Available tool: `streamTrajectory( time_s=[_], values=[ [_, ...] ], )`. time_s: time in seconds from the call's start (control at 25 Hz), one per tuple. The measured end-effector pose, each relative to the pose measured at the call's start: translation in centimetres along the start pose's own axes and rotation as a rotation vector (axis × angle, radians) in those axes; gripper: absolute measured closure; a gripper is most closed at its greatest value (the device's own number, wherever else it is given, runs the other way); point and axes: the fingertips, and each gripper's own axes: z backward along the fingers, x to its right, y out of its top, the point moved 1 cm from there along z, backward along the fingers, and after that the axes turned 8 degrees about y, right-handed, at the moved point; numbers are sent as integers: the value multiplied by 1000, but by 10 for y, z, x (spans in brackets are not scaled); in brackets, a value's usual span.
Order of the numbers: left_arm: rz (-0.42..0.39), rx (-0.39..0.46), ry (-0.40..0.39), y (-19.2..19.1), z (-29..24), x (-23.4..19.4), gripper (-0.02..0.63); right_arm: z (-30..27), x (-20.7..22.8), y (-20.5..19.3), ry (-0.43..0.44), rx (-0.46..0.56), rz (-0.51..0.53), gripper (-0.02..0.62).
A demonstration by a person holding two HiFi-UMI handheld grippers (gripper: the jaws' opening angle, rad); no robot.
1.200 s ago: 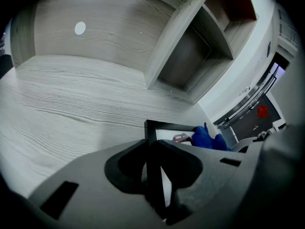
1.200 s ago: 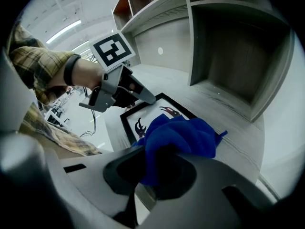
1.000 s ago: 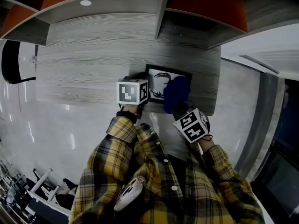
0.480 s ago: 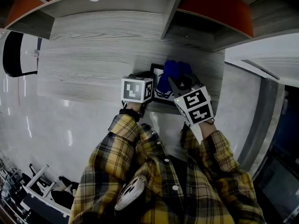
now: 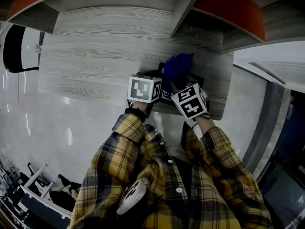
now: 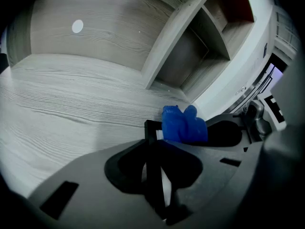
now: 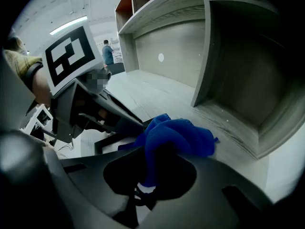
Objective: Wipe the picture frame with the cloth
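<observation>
The black picture frame (image 5: 164, 95) lies near the table's near right edge, mostly hidden under both grippers. My left gripper (image 6: 153, 168) is shut on the frame's black edge (image 6: 151, 130), which runs between its jaws. The blue cloth (image 5: 177, 66) is bunched over the frame's far side, and my right gripper (image 7: 147, 185) is shut on it. In the right gripper view the cloth (image 7: 174, 138) bulges out ahead of the jaws, with the frame's corner (image 7: 107, 140) and the left gripper (image 7: 88, 106) to its left. In the left gripper view the cloth (image 6: 183, 125) sits just past the frame.
The grey wood-grain table (image 5: 100, 56) stretches away to the left. A shelf unit with an upright divider (image 5: 183, 8) and orange panels (image 5: 228, 6) rises behind it. A black chair (image 5: 14, 49) stands at far left. The table's near edge (image 5: 95, 99) runs close to the person's body.
My right gripper has swept the cloth across the frame from its near right part to its far edge. The left gripper has kept its hold on the frame.
</observation>
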Motion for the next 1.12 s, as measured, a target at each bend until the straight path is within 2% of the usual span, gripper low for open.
streamTrajectory(
  time_s=[0.64, 0.96, 1.04, 1.12],
  values=[
    [-3, -6, -8, 0, 0, -2, 530, 23, -79, -56, 177, -92, -44, 543],
    [1, -4, -19, 0, 0, -2, 529, 26, -91, -67, 216, -132, -49, 543],
    [5, -1, -23, 0, 0, -2, 529, 29, -88, -62, 207, -114, -44, 543],
    [13, 2, -32, -1, 1, -2, 529, 36, -79, -45, 165, -36, -53, 543]
  ],
)
